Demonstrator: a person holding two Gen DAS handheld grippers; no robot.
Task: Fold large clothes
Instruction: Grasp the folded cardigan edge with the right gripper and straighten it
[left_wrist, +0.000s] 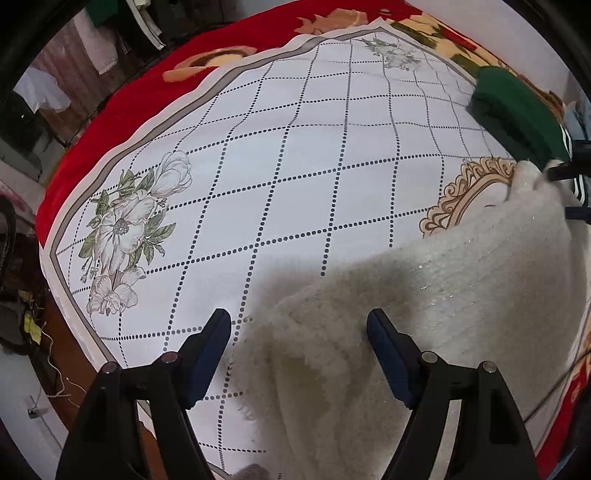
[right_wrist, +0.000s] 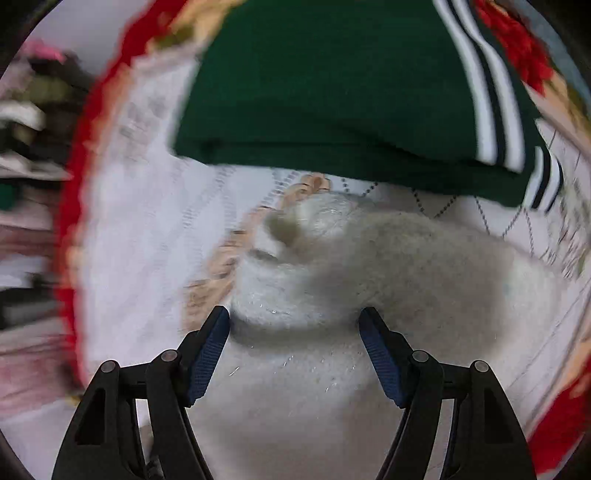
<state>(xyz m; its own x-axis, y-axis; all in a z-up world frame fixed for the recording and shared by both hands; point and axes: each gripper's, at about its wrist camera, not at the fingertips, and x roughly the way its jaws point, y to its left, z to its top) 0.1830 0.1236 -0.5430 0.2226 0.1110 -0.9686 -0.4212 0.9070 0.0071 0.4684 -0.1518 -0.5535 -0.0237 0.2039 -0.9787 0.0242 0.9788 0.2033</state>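
A fluffy cream-white garment (left_wrist: 436, 295) lies on a white sheet with a dotted grid (left_wrist: 280, 155). My left gripper (left_wrist: 299, 325) is open above the garment's left edge and holds nothing. My right gripper (right_wrist: 295, 319) is open over the same white garment (right_wrist: 369, 280), with a bunched end lying just ahead of the fingers. The right gripper's black tips show at the right edge of the left wrist view (left_wrist: 569, 173), at the garment's far corner. The right wrist view is blurred by motion.
A folded dark green garment with white stripes (right_wrist: 332, 85) lies just beyond the white one, also seen in the left wrist view (left_wrist: 517, 110). A red flowered blanket (left_wrist: 155, 74) lies under the sheet. Clutter and floor (left_wrist: 33, 325) lie past the bed's left edge.
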